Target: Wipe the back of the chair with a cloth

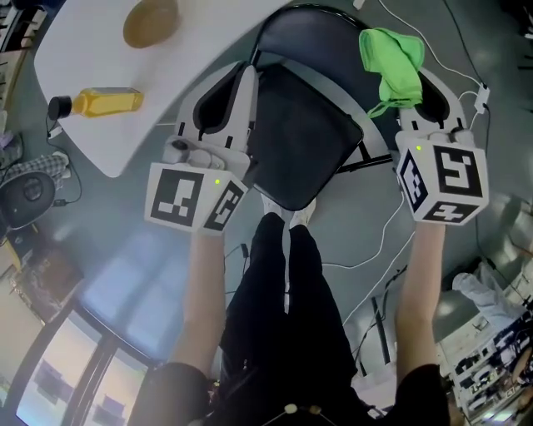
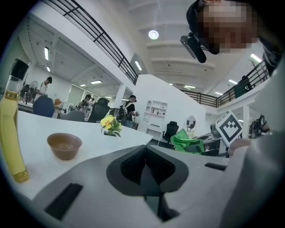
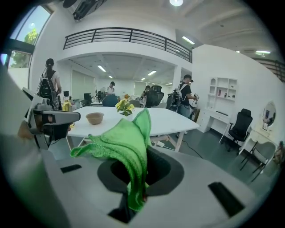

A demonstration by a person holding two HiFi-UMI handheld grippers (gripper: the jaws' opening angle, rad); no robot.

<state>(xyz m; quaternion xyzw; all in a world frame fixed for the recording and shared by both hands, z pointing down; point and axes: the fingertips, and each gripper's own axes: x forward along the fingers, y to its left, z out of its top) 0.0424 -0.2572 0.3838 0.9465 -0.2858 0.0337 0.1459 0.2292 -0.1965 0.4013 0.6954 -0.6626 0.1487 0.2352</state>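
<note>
A black office chair [image 1: 301, 137] stands straight in front of me, its back nearest my legs. My right gripper [image 1: 414, 93] is shut on a bright green cloth [image 1: 390, 60], held above the chair's right side. The right gripper view shows the cloth [image 3: 127, 147] pinched between the jaws of that gripper [image 3: 138, 180] and flopping over to the left. My left gripper [image 1: 243, 76] hovers over the chair's left side, level with the right one. Its pads [image 2: 133, 167] meet with nothing between them.
A white table [image 1: 108, 50] lies to the left, bearing a brown bowl [image 1: 151, 21], a yellow bottle [image 1: 104, 101] and yellow flowers [image 2: 110, 124]. Cables [image 1: 379, 250] trail on the floor right of my legs. Several people and chairs stand far off in the office.
</note>
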